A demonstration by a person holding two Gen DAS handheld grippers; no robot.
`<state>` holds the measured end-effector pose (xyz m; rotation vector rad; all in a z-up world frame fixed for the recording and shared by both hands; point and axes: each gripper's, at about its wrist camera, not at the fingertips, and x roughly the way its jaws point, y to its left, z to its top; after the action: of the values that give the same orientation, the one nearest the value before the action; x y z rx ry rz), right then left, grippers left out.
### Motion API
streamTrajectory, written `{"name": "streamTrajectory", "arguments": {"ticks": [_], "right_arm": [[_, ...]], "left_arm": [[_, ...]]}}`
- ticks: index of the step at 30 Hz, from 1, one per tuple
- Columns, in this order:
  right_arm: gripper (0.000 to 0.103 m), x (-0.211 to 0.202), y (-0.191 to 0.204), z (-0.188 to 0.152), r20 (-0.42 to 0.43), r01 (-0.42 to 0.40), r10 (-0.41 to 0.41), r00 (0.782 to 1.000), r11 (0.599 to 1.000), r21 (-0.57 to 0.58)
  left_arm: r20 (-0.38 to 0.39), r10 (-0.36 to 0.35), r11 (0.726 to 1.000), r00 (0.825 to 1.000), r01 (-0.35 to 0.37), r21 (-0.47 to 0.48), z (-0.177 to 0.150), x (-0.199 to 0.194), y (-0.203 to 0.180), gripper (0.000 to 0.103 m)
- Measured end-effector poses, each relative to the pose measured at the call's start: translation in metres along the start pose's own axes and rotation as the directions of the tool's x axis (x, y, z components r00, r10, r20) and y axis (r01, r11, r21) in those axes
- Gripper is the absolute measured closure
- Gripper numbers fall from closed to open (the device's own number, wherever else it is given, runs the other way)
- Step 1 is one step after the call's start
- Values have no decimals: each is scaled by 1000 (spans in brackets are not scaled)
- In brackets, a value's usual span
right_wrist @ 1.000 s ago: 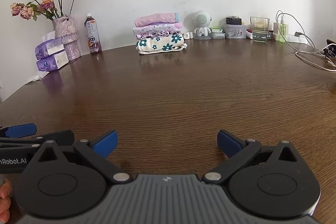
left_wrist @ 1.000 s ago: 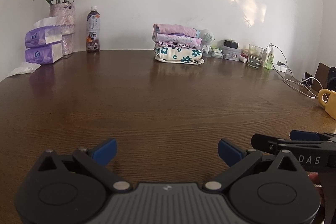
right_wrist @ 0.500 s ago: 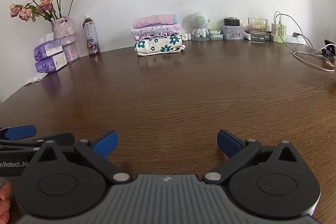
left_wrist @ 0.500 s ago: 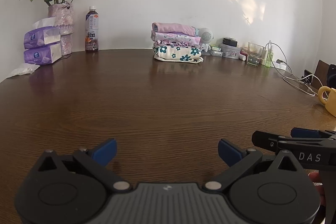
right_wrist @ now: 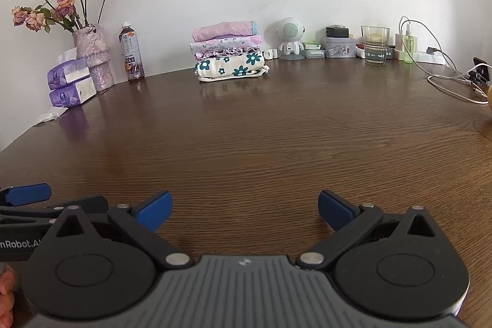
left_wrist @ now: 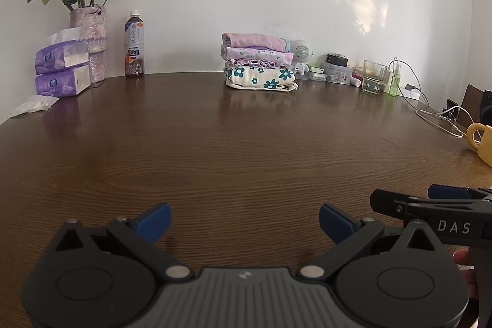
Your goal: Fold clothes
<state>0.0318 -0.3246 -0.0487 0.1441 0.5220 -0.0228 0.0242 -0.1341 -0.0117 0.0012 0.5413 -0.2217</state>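
Dark brown wood-grain desk (left_wrist: 246,143) fills both views; its near and middle surface is bare under the grippers.

Left gripper (left_wrist: 244,220): black body, blue-padded fingers (left_wrist: 153,220) spread wide, nothing between them, held low over the near edge of the desk. Right gripper (right_wrist: 243,209): same build, blue-padded fingers (right_wrist: 335,209) likewise spread wide and holding nothing. The two grippers sit side by side, each showing at the edge of the other's view.

Stack of folded clothes (left_wrist: 258,60) rests at the far edge of the desk against the white wall: pink piece on top, floral-print pink layers below, cream piece with teal flowers at the bottom. Well apart from both grippers.

Far left: mottled pink vase of dried roses (right_wrist: 92,57), two stacked purple tissue packs (left_wrist: 61,69) just beside it, dark tea bottle with white cap (left_wrist: 134,45). Right of the stack: small white robot-shaped figure (right_wrist: 289,36), clear glass tumbler (right_wrist: 375,45), white cable (right_wrist: 452,82). Yellow mug (left_wrist: 482,140) at the right edge of the left view.
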Motion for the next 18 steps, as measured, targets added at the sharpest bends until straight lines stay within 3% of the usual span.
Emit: {"name": "streamTrajectory", "arguments": {"ticks": [18], "right_arm": [[0, 0, -2, -1, -2, 0, 0, 1000, 1000, 1]], "left_arm": [[-7, 3, 1000, 1000, -3, 12, 1, 0, -1, 0]]}}
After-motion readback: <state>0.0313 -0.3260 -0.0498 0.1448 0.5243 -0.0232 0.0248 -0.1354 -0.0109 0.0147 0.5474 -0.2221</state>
